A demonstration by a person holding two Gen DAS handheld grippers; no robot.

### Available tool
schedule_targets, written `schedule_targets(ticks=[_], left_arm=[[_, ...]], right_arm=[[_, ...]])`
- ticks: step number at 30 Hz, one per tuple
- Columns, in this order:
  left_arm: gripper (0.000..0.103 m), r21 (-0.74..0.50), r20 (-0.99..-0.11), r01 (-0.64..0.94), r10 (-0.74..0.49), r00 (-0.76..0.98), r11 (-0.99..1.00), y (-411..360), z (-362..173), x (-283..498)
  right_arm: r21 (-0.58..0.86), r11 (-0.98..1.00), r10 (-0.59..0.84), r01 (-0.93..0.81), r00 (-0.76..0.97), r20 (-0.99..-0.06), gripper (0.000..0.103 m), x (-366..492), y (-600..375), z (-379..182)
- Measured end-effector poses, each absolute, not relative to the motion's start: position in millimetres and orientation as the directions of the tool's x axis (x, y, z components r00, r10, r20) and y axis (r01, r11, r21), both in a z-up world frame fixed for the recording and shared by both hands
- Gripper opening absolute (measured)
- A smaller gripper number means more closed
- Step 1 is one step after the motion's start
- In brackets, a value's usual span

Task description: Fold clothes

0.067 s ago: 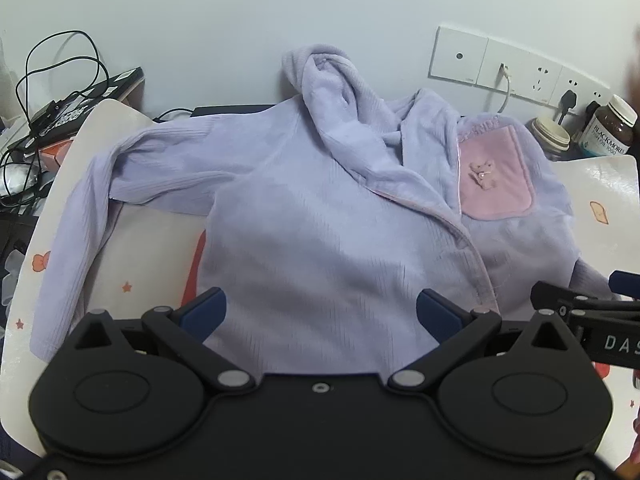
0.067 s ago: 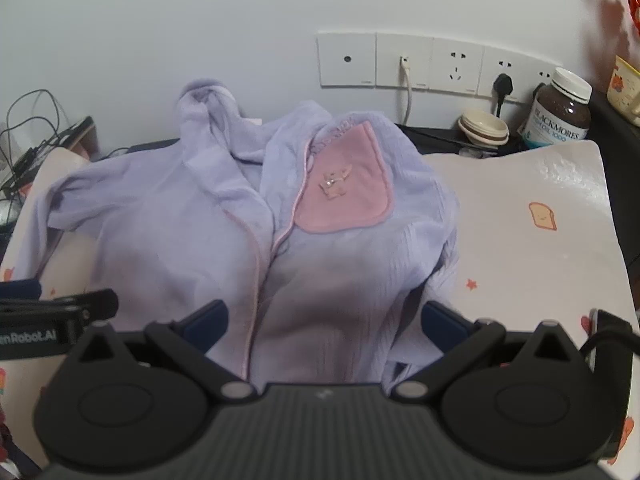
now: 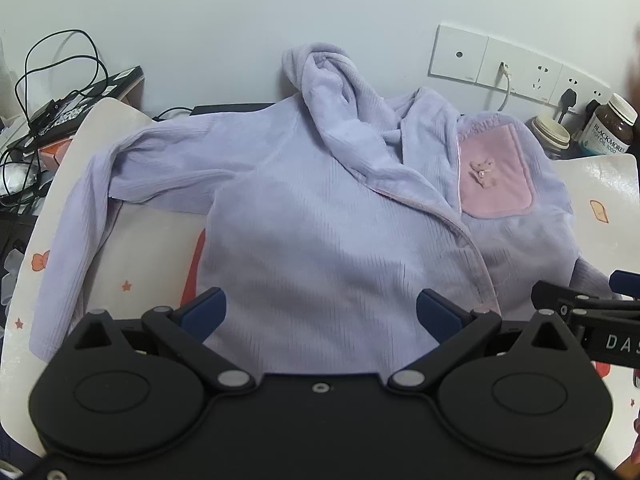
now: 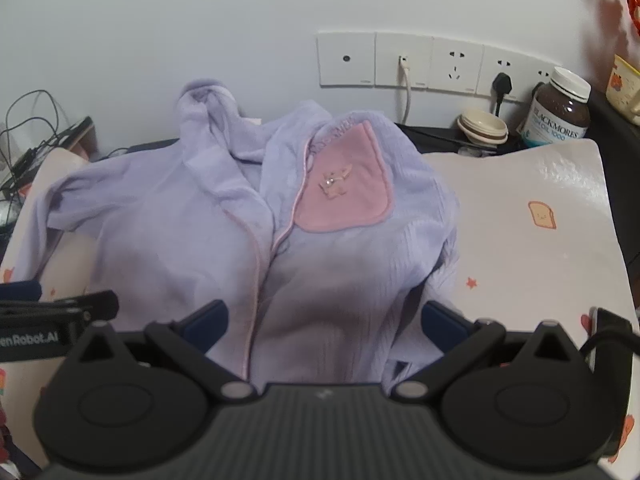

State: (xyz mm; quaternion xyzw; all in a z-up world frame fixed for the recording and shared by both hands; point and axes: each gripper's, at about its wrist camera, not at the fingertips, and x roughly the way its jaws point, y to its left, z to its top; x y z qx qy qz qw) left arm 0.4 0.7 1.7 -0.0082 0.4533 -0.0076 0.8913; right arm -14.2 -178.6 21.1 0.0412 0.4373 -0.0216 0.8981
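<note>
White wall sockets (image 4: 416, 60) sit upper right. Mid-frame, a lilac hoodie (image 3: 320, 220) lies on a mat (image 4: 540, 208). Left gripper (image 3: 320, 312) and right gripper (image 4: 324, 320) hover spread wide over its hem.

Lilac ribbed hooded jacket (image 3: 320, 240) with pink pocket (image 3: 494, 172) and pink edging; white mat (image 4: 520, 240) printed with orange stars and toast; blue-padded black hand-held gripper (image 3: 320, 314); brown white-capped jar (image 4: 560, 112).

The lilac hooded jacket's (image 3: 320, 232) lower hem was hidden behind the left gripper (image 3: 320, 312) body, and likewise behind the right gripper (image 4: 324, 316). Its 1 right sleeve (image 4: 444, 264) was tucked underneath, mostly unseen. Embroidered lettering above the pink pocket (image 4: 344, 196) was too blurred to read. The supplement bottle's (image 3: 610, 130) label was partly cut off.
</note>
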Motion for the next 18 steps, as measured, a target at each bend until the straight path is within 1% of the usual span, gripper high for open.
schedule_targets(ticks=[5, 7, 18], left_arm=[[0.103, -0.028, -0.807, 0.014, -0.031, 0.59, 1.0, 3.4, -3.3, -3.4], [0.103, -0.012, -0.808, 0.023, -0.023, 0.589, 1.0, 1.4, -5.6, -3.6], [0.103, -0.012, -0.809, 0.008, -0.014, 0.587, 1.0, 2.4, -5.3, -4.4]], right_arm=[[0.065, 0.995, 0.001, 0.08, 0.62, -0.785, 0.102, -12.0, -176.2, 21.5], [0.065, 0.995, 0.001, 0.08, 0.621, -0.784, 0.102, -16.2, -178.9, 21.2], [0.065, 0.995, 0.006, 0.071, 0.623, -0.783, 0.102, -17.7, -176.8, 16.8]])
